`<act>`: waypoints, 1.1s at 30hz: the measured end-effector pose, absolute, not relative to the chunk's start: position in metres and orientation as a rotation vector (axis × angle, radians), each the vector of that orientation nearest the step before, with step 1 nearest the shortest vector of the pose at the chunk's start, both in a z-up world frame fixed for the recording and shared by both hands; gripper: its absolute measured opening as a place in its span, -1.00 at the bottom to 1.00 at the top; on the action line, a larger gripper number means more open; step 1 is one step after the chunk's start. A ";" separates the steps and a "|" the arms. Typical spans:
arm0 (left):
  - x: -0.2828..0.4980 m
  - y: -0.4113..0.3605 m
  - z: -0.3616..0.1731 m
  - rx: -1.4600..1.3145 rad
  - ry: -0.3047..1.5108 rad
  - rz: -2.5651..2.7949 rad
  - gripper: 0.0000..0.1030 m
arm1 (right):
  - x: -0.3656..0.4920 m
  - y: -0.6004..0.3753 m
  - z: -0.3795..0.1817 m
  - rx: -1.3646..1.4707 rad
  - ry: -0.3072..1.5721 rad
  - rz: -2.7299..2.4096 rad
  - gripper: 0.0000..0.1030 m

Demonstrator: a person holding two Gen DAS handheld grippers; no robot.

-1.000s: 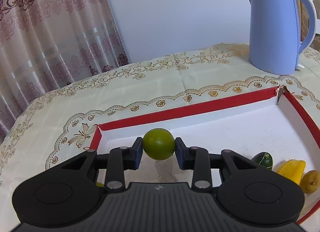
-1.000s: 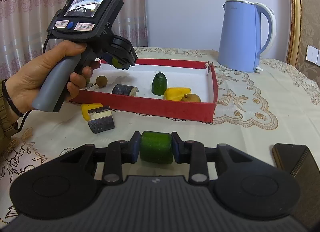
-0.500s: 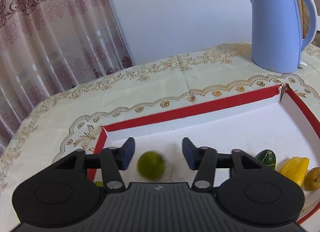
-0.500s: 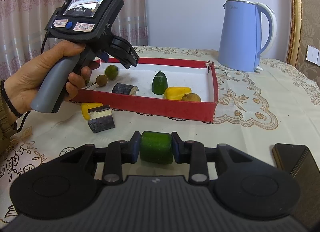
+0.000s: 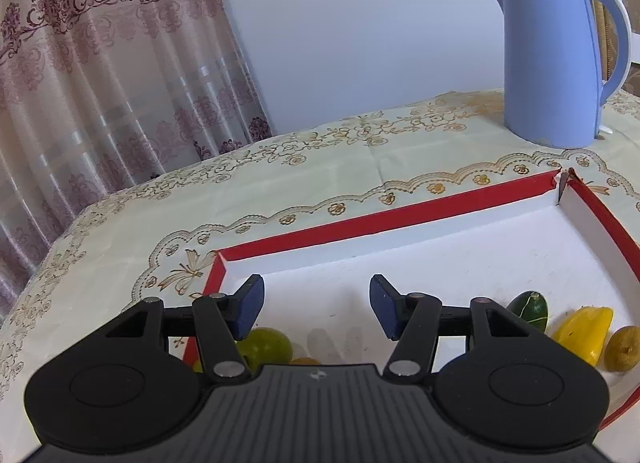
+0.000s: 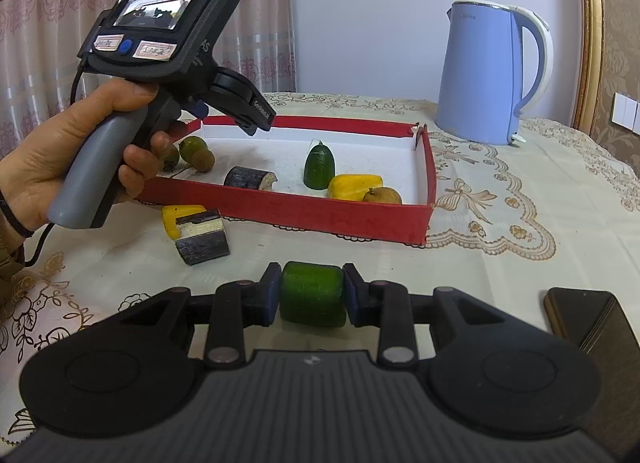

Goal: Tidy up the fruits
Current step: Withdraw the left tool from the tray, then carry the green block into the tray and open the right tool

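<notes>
Left wrist view looks down close into the red tray (image 5: 384,219); right wrist view faces it from farther back, sharing the kettle (image 6: 486,71)

Left gripper has let go of the green lime into the red tray.

The left gripper (image 5: 316,305) gripped the green lime (image 5: 266,343) a second ago; its jaws now stand apart with nothing between them. The lime has dropped and rolled to the red tray's (image 5: 384,219) near-left corner, resting beside a small brown fruit (image 6: 203,160).
</notes>
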State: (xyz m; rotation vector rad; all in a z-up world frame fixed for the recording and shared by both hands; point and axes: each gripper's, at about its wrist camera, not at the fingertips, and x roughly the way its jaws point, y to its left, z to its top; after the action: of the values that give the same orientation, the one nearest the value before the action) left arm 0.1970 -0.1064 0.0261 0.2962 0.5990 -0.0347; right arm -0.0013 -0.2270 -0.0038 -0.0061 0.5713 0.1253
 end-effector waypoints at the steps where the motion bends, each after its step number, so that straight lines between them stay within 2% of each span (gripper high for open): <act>1: 0.196 -0.105 0.026 0.295 0.599 -0.031 0.12 | -0.001 -0.227 -0.004 -0.008 0.571 0.125 -0.41; 9: 0.167 -0.082 0.038 0.235 0.563 0.040 0.13 | -0.002 -0.228 -0.003 0.000 0.566 0.119 -0.41; 11: 0.147 -0.071 0.041 0.213 0.536 0.078 0.55 | -0.002 -0.229 -0.003 0.011 0.564 0.117 -0.41; 13: 0.119 -0.055 0.043 0.181 0.491 0.130 0.67 | -0.002 -0.231 -0.003 0.018 0.562 0.117 -0.41; 17: 0.075 -0.029 0.036 0.163 0.432 0.197 0.68 | -0.002 -0.230 -0.003 0.011 0.557 0.110 -0.41; 20: 0.059 -0.014 0.024 0.126 0.455 0.194 0.72 | -0.001 -0.229 -0.002 0.011 0.552 0.103 -0.41; 33: 0.061 -0.004 -0.009 0.119 0.517 0.176 0.72 | 0.011 -0.231 0.012 0.037 0.528 0.077 -0.41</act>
State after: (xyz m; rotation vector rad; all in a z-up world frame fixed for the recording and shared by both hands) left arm 0.0608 -0.0043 -0.0090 0.1185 0.5172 0.1756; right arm 0.0112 -0.2310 0.0117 0.0367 0.5277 0.0774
